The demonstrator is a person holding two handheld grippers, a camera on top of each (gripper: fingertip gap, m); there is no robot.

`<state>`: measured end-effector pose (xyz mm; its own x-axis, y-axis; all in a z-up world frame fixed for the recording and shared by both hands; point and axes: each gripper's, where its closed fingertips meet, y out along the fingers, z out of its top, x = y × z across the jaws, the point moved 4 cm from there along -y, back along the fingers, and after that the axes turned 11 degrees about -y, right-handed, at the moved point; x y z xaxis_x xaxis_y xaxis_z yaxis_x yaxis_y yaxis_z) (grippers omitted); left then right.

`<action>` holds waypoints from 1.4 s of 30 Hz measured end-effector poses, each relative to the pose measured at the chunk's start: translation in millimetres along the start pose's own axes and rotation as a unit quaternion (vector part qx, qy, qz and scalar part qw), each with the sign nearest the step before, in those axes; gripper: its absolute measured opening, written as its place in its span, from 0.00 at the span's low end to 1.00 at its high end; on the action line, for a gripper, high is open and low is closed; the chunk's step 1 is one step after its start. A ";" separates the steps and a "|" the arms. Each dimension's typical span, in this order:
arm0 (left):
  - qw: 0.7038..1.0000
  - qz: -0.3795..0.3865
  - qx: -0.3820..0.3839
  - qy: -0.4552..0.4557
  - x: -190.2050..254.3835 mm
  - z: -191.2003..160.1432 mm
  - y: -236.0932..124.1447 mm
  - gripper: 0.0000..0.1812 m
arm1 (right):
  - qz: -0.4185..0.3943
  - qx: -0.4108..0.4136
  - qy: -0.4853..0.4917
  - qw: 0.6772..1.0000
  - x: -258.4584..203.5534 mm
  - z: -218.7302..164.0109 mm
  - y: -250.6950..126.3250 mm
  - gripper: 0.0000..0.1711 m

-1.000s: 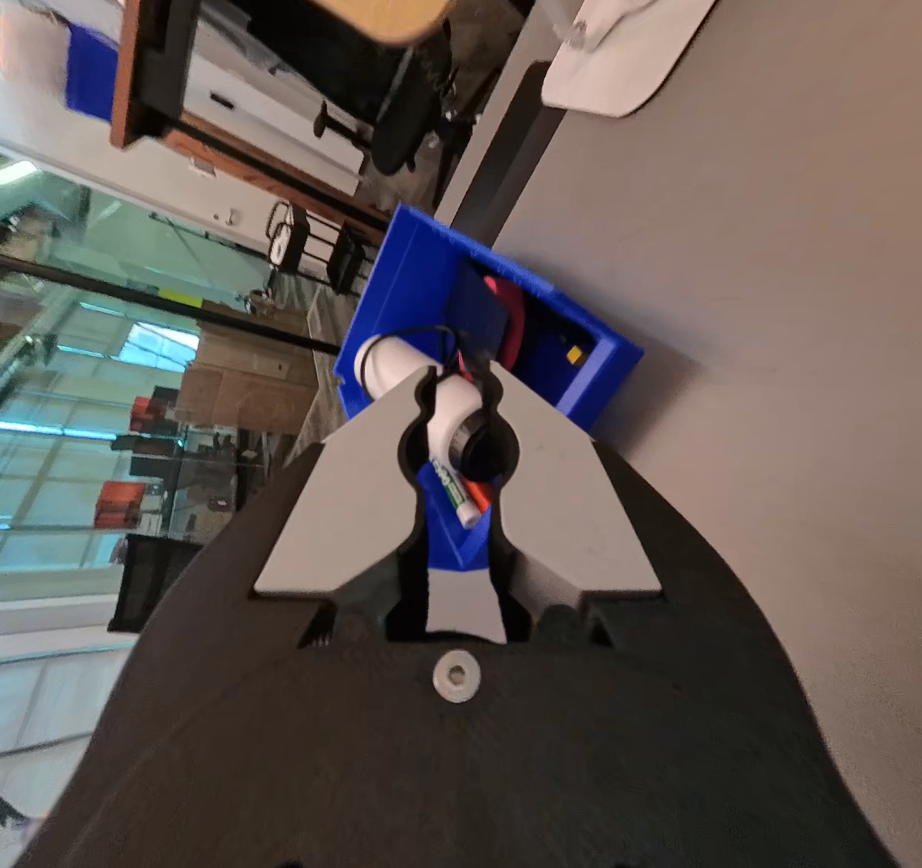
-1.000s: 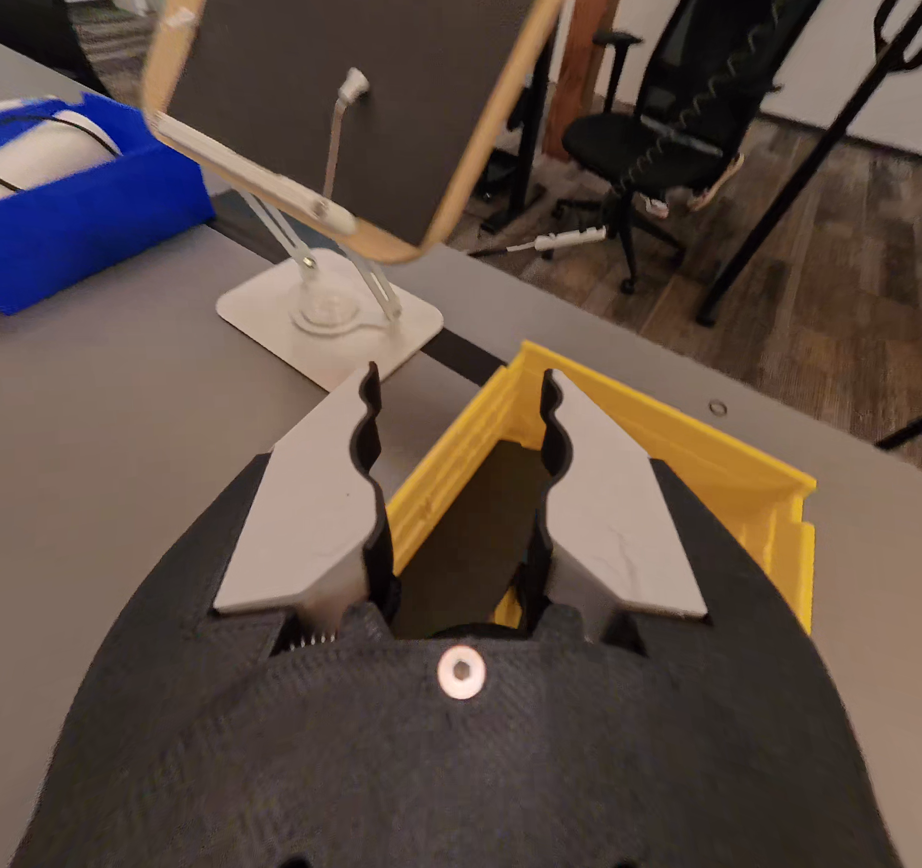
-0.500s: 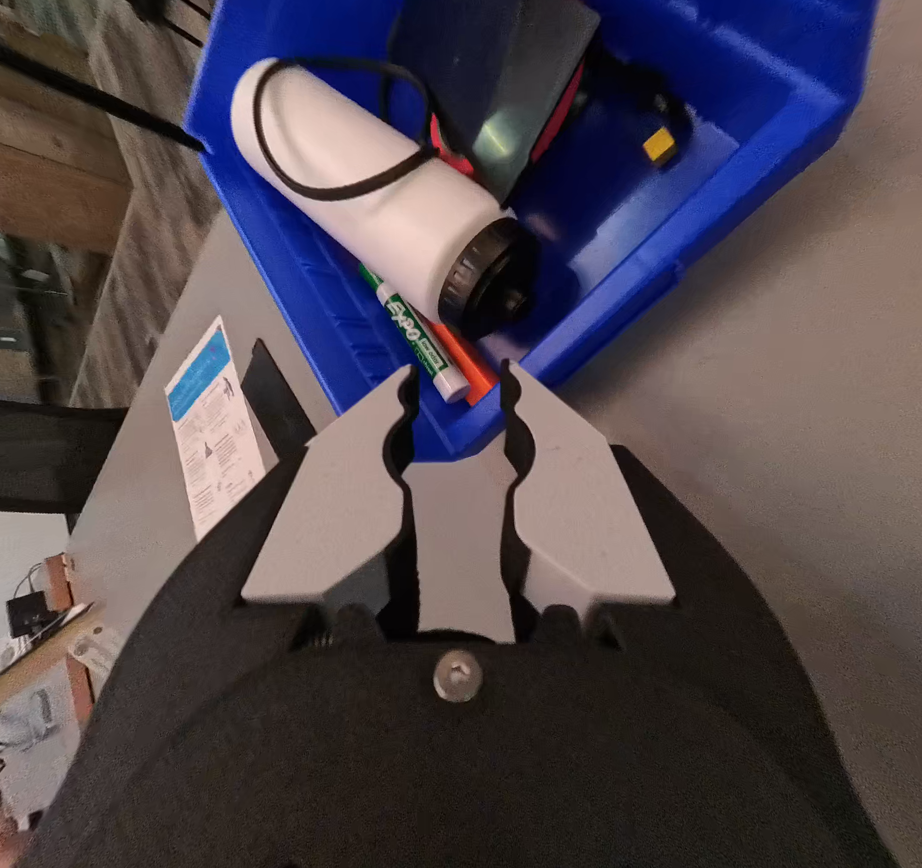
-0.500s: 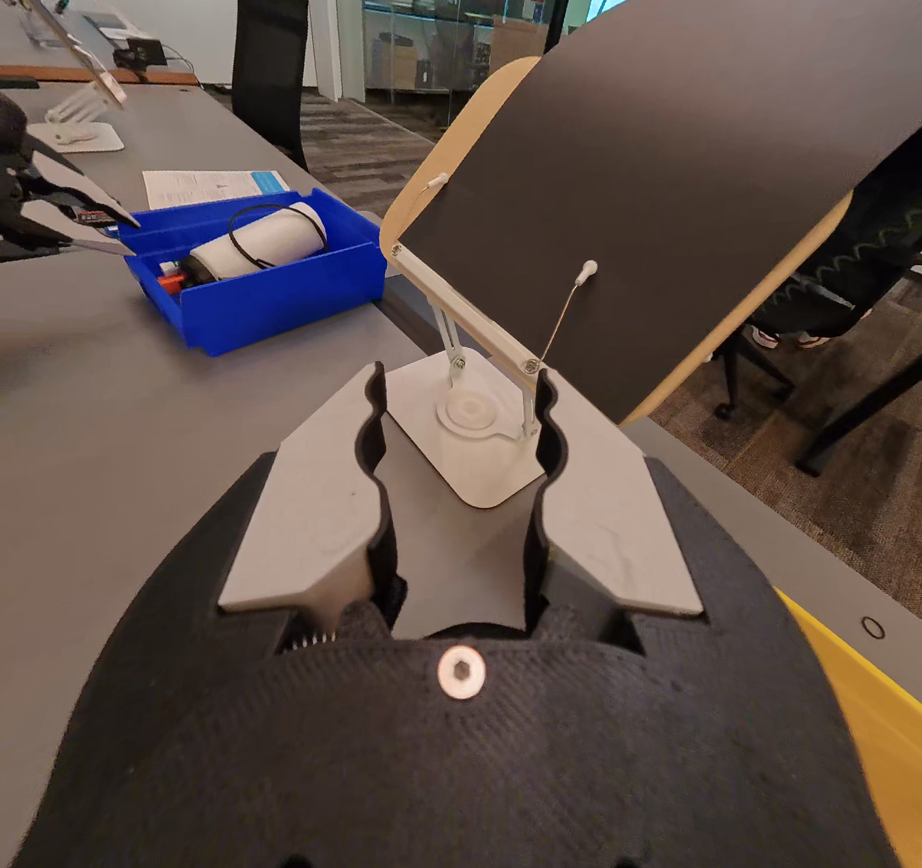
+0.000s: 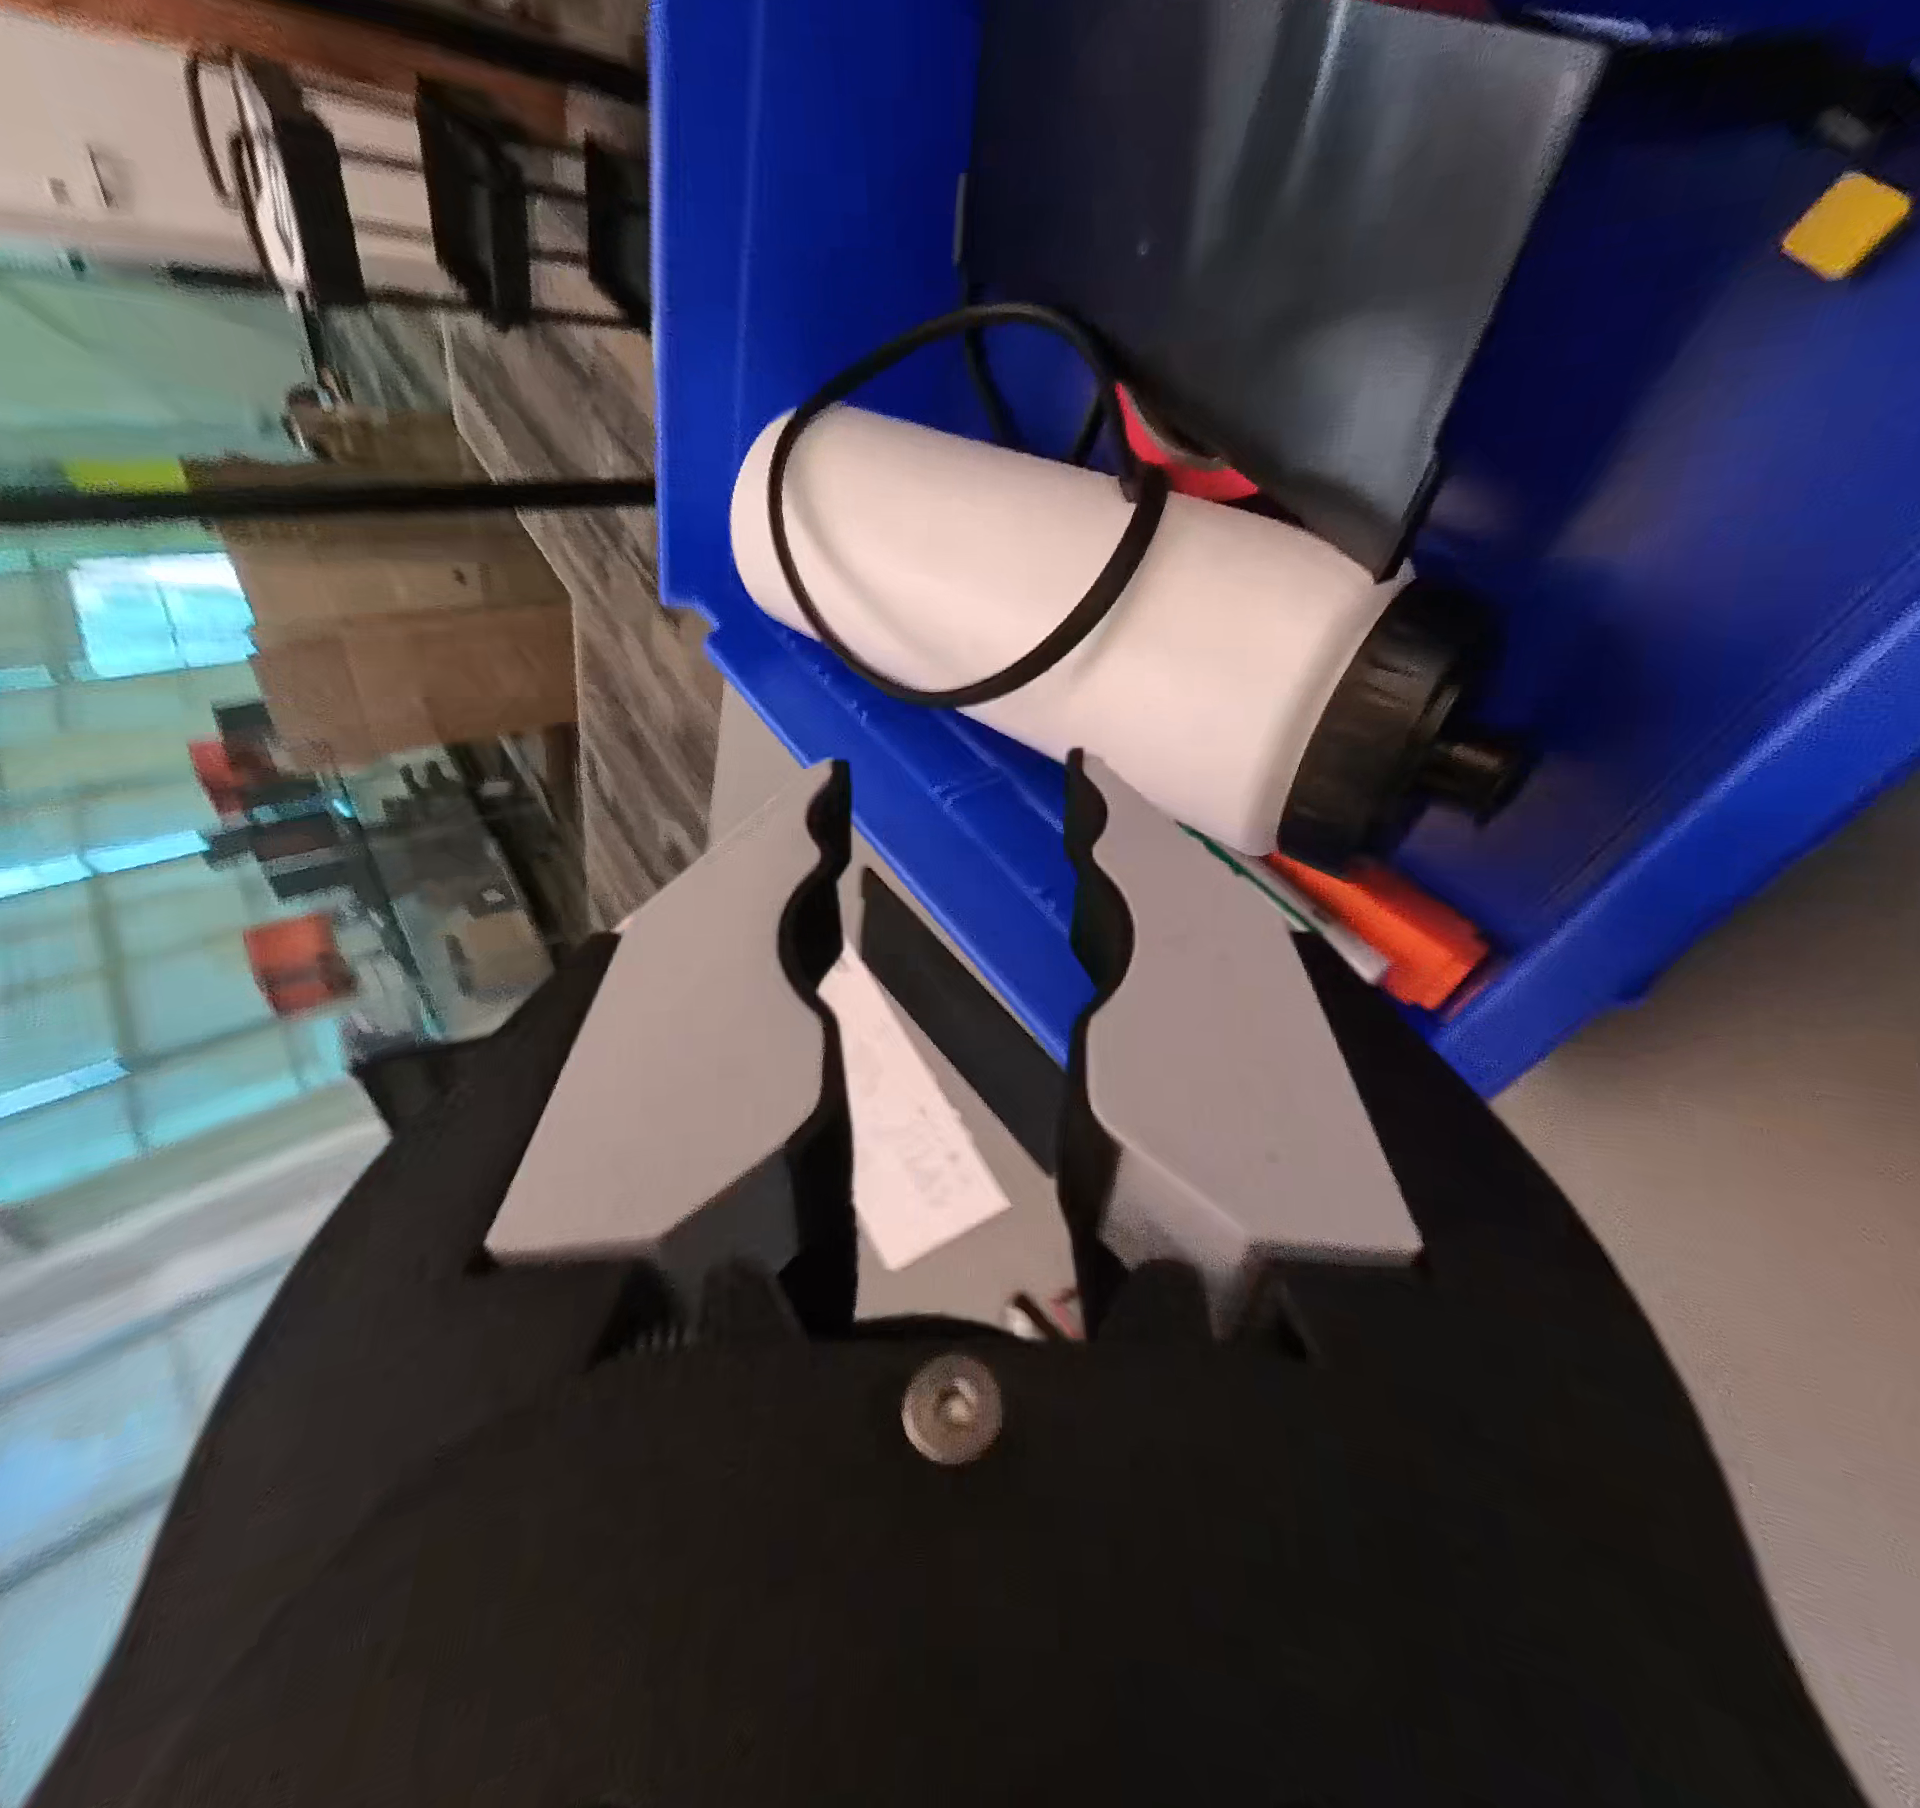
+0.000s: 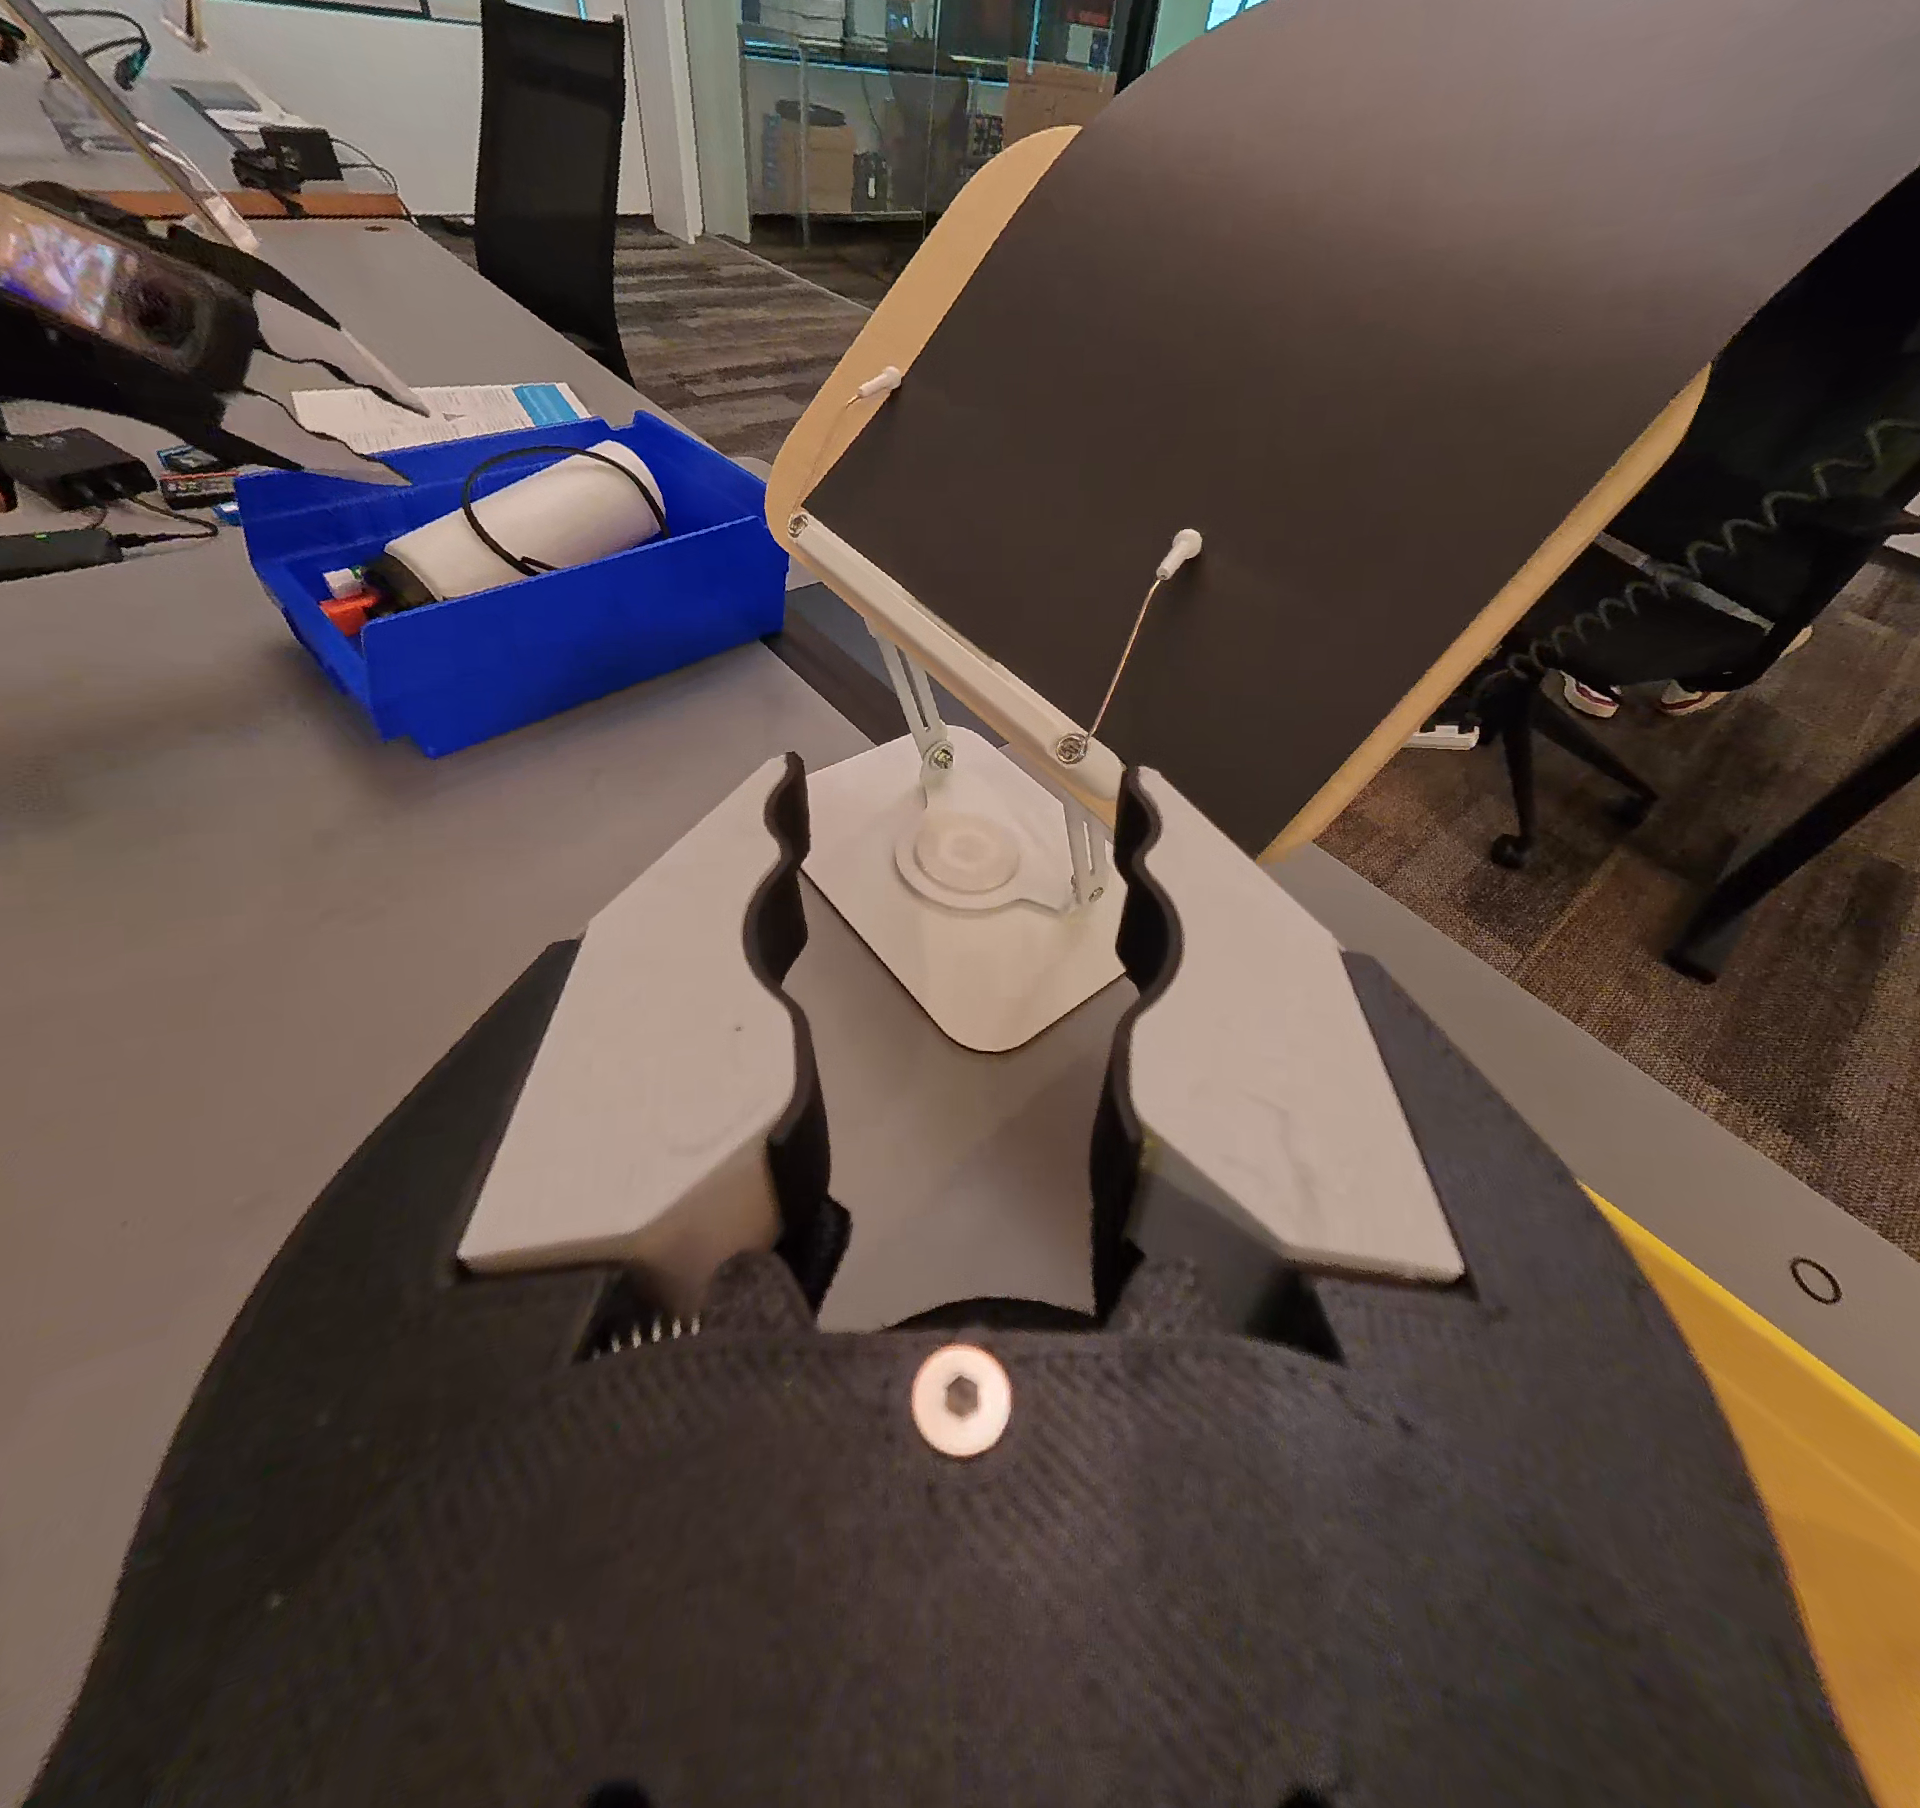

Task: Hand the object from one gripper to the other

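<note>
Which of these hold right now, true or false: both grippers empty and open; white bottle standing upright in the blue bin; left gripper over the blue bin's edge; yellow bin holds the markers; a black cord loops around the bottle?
1. Left gripper and right gripper are open and empty. True.
2. The white bottle stands upright in the blue bin. False: it lies on its side.
3. The left gripper is at the blue bin's edge. True.
4. The yellow bin holds the markers. False: the markers lie in the blue bin.
5. A black cord loops around the bottle. True.
</note>
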<state>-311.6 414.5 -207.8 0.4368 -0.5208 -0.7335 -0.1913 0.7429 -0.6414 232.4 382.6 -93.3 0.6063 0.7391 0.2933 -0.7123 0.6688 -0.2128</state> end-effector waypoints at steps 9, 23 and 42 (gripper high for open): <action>0.989 0.015 0.009 0.148 -7.1 8.9 10.3 0.17 | 0.003 -0.008 -0.002 1.000 0.9 -5.8 4.0 0.33; 0.981 -0.187 0.028 0.050 117.0 34.6 7.3 0.06 | 0.025 -0.027 -0.004 0.999 -9.2 -15.8 22.9 0.33; 0.967 -0.223 0.087 -0.083 102.7 38.1 11.8 0.09 | 0.063 -0.069 0.004 0.996 -26.7 -42.9 58.1 0.34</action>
<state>-235.5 385.8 -282.2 0.5803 -0.7415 -0.3368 0.1933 0.5272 -0.8275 190.0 405.2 -153.5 0.5188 0.8177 0.2493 -0.7278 0.5755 -0.3730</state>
